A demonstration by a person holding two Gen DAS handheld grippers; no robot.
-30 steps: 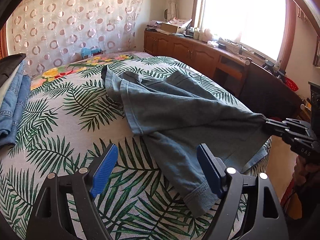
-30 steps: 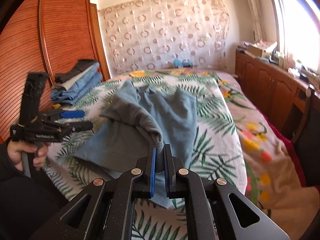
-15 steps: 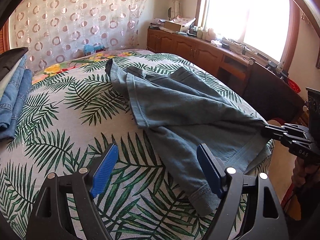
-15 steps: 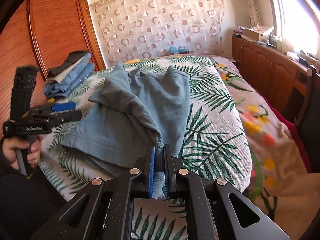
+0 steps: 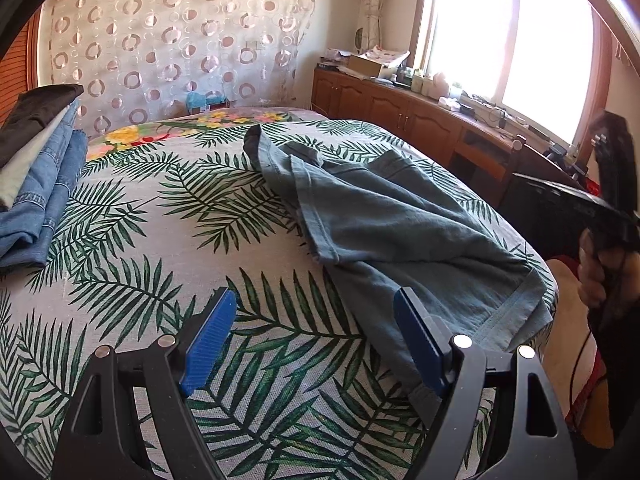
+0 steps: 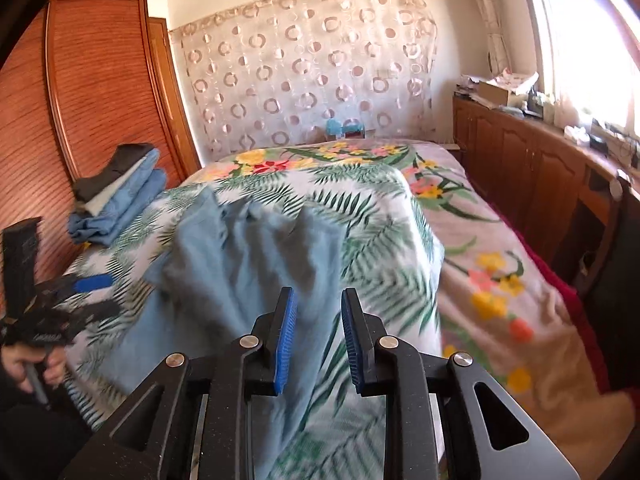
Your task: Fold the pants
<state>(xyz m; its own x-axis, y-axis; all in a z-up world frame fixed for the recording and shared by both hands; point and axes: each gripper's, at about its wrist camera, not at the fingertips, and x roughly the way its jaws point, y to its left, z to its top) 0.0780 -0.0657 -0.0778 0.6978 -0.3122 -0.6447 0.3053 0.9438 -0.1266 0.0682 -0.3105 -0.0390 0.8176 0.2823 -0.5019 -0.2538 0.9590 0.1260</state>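
Pants released on bed, both tongs free

Stack of folded jeans [image 5: 36, 184] sits left of the pants [image 5: 400, 224], parked clear. Left tongs [image 5: 308, 344] wide, empty, over the bedspread [image 5: 140, 280] beside the near leg, likely lining up a regrasp. Right tongs [image 6: 316, 340] narrow, just opening, cloth below, not pinched.

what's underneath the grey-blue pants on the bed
The pants lie crumpled on the palm-leaf bedspread, which shows all around them. One leg is folded over the rest. Anything else beneath the cloth is covered and cannot be seen.
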